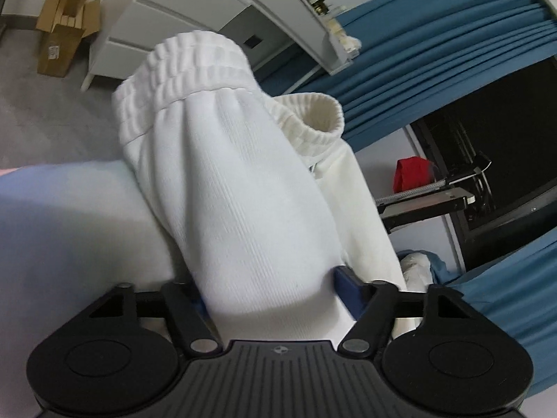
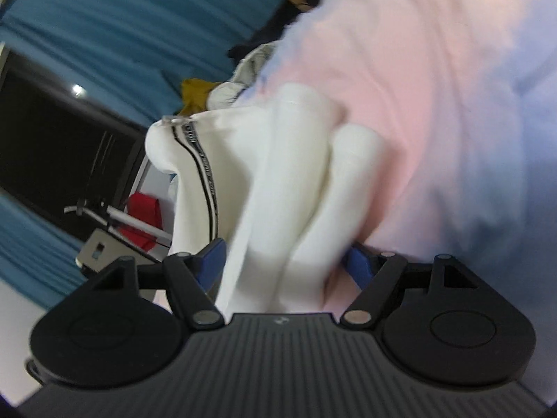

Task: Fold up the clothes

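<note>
A white ribbed garment (image 1: 236, 188) with an elastic waistband (image 1: 181, 69) hangs bunched from my left gripper (image 1: 275, 289), which is shut on its fabric; the blue fingers are mostly covered by cloth. A ribbed cuff (image 1: 313, 118) curls out to the right. In the right wrist view the same white garment (image 2: 278, 181), with a black-and-white side stripe (image 2: 207, 177), is clamped in my right gripper (image 2: 282, 264). Both grippers hold it above a pale pink and blue sheet (image 2: 435, 87).
A pale sheet (image 1: 69, 216) lies below the left gripper. White drawers (image 1: 146, 35) and a cardboard box (image 1: 62, 31) stand on the grey floor. Blue curtains (image 1: 435, 45), a dark window (image 1: 487, 160), a red cloth (image 1: 412, 174) and piled clothes (image 2: 222, 83) sit behind.
</note>
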`<state>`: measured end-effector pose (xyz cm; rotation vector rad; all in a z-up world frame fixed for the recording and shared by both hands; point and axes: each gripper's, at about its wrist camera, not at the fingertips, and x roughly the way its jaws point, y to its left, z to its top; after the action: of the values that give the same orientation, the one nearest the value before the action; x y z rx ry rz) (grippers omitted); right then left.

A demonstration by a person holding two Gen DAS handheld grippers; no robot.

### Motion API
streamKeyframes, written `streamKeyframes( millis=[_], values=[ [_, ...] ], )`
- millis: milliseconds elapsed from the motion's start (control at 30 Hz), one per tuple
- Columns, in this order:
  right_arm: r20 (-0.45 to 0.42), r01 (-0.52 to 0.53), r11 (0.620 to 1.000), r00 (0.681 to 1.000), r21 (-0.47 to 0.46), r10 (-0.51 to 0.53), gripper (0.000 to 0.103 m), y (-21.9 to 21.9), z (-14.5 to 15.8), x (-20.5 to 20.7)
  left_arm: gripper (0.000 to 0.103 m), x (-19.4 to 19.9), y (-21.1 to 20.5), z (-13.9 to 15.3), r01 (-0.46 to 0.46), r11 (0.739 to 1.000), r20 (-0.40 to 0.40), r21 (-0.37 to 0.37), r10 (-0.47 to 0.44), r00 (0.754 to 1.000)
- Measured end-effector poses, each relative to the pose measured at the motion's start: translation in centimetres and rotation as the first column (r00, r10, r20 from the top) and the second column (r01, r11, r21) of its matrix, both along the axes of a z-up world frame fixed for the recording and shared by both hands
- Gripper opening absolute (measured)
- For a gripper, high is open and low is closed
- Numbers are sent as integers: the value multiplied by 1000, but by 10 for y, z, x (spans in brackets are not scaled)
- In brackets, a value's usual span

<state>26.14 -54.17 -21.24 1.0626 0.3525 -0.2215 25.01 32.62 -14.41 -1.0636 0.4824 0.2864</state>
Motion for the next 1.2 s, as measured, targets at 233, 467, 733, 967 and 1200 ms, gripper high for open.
streamKeyframes(
  millis=[233,467,733,967,1200],
  values=[
    [-9,98,990,995,-104,-100,17,14,4,8,21,10,-6,12,-6,1000,58,0,6,998],
    [33,140,988,990,-58,-138,12,19,37,-31,16,-28,-2,43,-13,999,165,-37,19,986],
    [-71,195,977,979,81,-189,12,3,41,-114,16,-84,14,59,23,998,128,-58,-16,992],
    [-70,204,974,978,96,-198,11,3,55,-179,16,-127,24,58,73,997,10,-27,-72,997],
    [-187,165,986,968,-19,-165,11,1,33,-181,27,-146,14,63,156,979,-140,130,-137,981]
  ],
)
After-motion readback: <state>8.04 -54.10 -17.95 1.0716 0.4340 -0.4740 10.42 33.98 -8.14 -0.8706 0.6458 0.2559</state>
